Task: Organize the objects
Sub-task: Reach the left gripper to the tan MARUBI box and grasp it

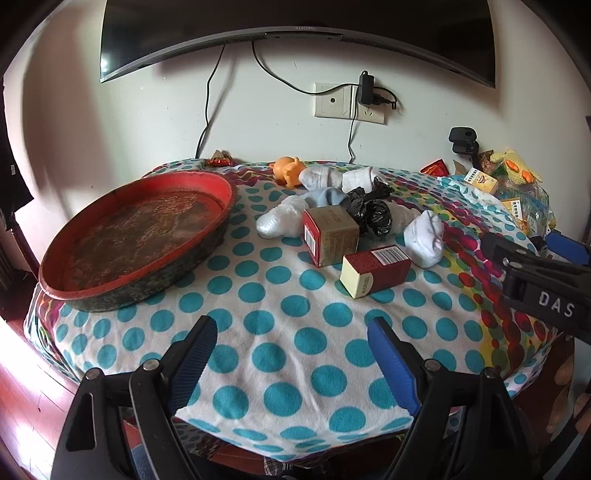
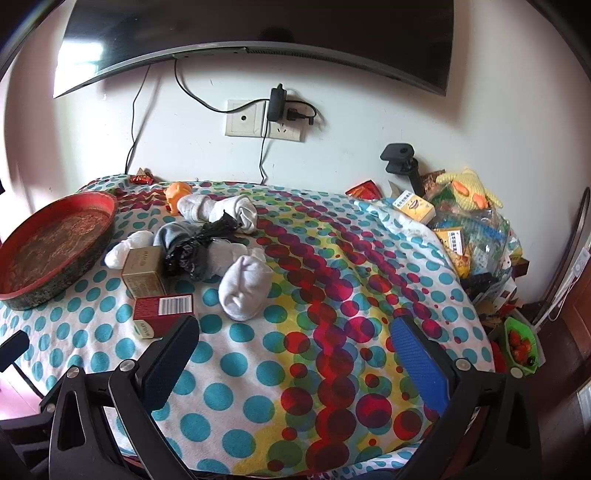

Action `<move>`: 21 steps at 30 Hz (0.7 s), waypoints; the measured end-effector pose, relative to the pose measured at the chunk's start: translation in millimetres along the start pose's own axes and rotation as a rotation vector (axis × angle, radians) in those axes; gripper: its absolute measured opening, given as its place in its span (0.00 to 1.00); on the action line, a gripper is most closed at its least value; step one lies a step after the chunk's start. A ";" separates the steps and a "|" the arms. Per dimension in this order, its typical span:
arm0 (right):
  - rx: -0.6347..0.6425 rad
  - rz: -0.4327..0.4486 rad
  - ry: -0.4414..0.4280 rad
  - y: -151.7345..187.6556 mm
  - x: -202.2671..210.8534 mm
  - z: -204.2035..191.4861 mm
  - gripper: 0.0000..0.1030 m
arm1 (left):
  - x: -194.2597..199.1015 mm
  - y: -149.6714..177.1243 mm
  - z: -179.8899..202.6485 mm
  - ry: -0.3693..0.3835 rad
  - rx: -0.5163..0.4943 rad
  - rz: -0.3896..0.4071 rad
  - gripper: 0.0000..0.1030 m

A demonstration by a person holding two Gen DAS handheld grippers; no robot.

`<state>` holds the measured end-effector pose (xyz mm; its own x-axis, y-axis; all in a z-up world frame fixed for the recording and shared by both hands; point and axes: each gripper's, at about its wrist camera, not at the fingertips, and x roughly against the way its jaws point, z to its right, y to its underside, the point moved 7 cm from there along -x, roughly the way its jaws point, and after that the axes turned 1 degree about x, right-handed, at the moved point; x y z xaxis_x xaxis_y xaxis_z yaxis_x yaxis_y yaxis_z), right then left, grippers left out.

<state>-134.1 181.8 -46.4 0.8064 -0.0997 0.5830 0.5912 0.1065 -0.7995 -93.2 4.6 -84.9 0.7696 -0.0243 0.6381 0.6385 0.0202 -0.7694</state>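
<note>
A round red tray (image 1: 92,280) sits at the table's left, also in the right wrist view (image 2: 22,291). Mid-table lies a pile: two red-and-cream boxes (image 1: 375,269) (image 1: 330,236), rolled white socks (image 1: 424,236) (image 2: 243,284), a blue sock (image 1: 327,195), a black plastic bag (image 1: 371,210) and an orange toy (image 1: 288,168). My left gripper (image 1: 295,354) is open and empty above the near edge. My right gripper (image 2: 295,354) is open and empty, close to the nearer box (image 2: 164,312); its body shows in the left wrist view (image 1: 539,280).
The table has a polka-dot cloth (image 1: 288,332). At the far right are yellow boxes (image 2: 413,206), a yellow plush (image 2: 469,192), snack bags and a black clamp (image 2: 402,162). A TV (image 1: 295,22) and wall socket (image 1: 347,103) with cables are behind. A green box (image 2: 521,343) lies below right.
</note>
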 end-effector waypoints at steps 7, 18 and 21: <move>-0.024 -0.002 -0.001 2.3 -11.1 12.2 1.00 | -16.7 -15.4 -0.7 0.002 0.026 0.001 0.83; -0.079 -0.022 -0.025 12.9 -28.6 29.2 1.00 | -36.6 -67.0 18.7 -0.002 0.023 0.031 0.83; -0.104 -0.034 -0.040 18.4 -32.8 34.0 1.00 | -53.4 -70.9 24.9 -0.016 0.011 -0.003 0.83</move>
<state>-149.1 220.6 -75.3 0.7869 -0.0615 0.6140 0.6152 -0.0002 -0.7884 -179.5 29.4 -63.6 0.7678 -0.0086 0.6407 0.6406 0.0316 -0.7673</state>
